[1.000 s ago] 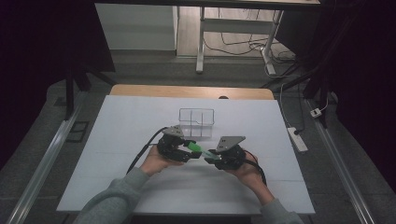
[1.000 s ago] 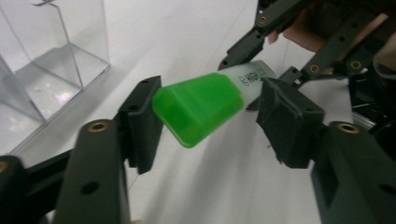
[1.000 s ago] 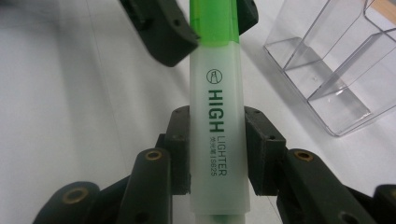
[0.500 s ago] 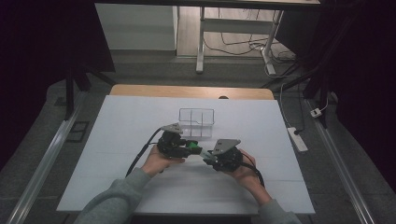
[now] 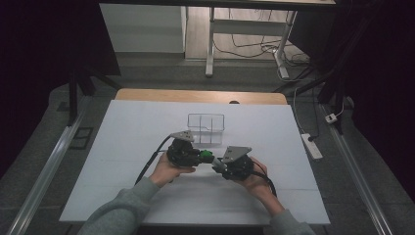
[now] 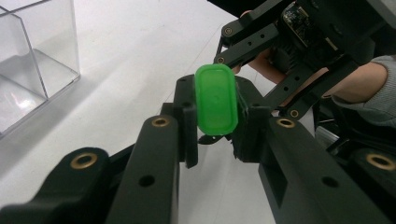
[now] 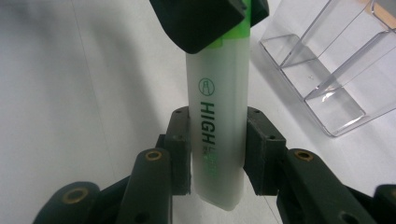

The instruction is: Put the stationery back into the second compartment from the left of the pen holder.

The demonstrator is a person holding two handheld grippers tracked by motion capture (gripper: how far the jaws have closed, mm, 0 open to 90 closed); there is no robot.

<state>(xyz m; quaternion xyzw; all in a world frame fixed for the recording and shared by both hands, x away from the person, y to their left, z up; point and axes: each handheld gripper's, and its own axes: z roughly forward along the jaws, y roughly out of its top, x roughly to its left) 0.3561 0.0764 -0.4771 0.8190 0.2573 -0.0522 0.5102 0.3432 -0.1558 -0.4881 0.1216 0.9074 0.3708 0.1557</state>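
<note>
A highlighter with a whitish body [image 7: 215, 126] and a green cap [image 6: 215, 99] is held between both grippers, just above the white table [image 5: 122, 147]. My left gripper [image 6: 217, 119] is shut on the green cap [image 5: 207, 156]. My right gripper [image 7: 217, 140] is shut on the body, near its back end. The cap looks seated on the body. In the high view the left gripper [image 5: 203, 156] and the right gripper [image 5: 218, 165] face each other near the table's middle. The left gripper's jaws show at the top of the right gripper view, over the cap.
A clear plastic organizer [image 5: 206, 128] with compartments stands just behind the grippers; it looks empty [image 7: 327, 70] [image 6: 28, 70]. The table's wooden far edge [image 5: 200, 95] lies beyond it. A power strip [image 5: 311, 145] lies on the floor at the right.
Almost nothing differs. Both grippers keep their hold on the highlighter, and the right hand has drifted slightly toward the near edge.
</note>
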